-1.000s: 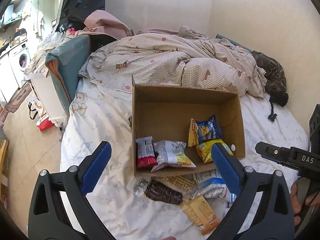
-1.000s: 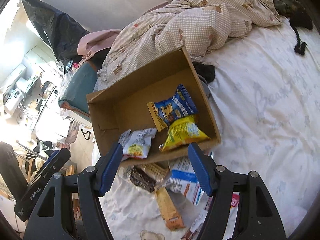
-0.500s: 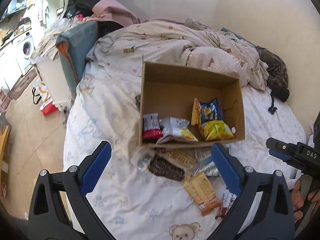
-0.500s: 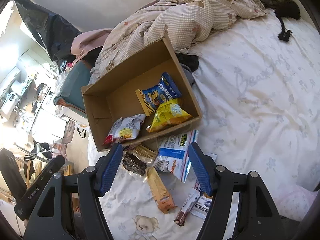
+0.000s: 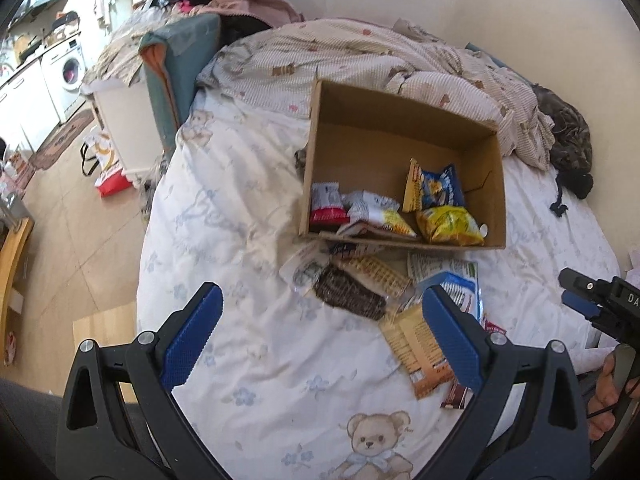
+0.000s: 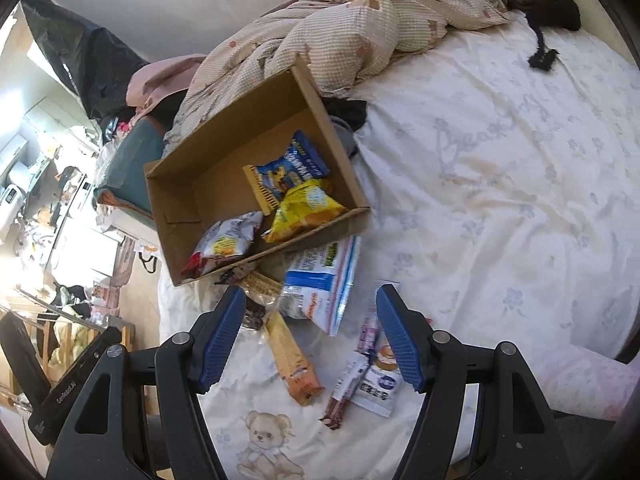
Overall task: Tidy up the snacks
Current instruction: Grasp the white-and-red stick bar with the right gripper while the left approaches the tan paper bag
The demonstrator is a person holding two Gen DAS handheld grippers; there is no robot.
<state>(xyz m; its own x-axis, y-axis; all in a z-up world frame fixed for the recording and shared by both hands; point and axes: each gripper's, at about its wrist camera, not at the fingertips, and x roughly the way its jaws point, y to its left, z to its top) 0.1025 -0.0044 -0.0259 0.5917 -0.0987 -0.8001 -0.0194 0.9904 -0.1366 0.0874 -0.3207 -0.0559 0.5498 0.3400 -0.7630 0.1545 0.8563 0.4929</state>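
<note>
I am holding both jaws released and empty above the bed (image 5: pixel 248 360); four snack packets (image 5: pixel 444 224) are lying inside one cardboard box (image 5: pixel 400 140).

Ahead of the fingers (image 6: pixel 224 340), loose snacks (image 6: pixel 320 280) crowd the sheet (image 6: pixel 500 200) right up to the box (image 5: pixel 400 242). The box's far half is bare; packets (image 5: pixel 440 216) fill its near side. Left and right of the fingers the sheet lies free. The quilt (image 5: pixel 360 52) blocks beyond the box.

"Beau…" in faint script on the white bedsheet (image 6: pixel 500 168); snack labels illegible.
</note>
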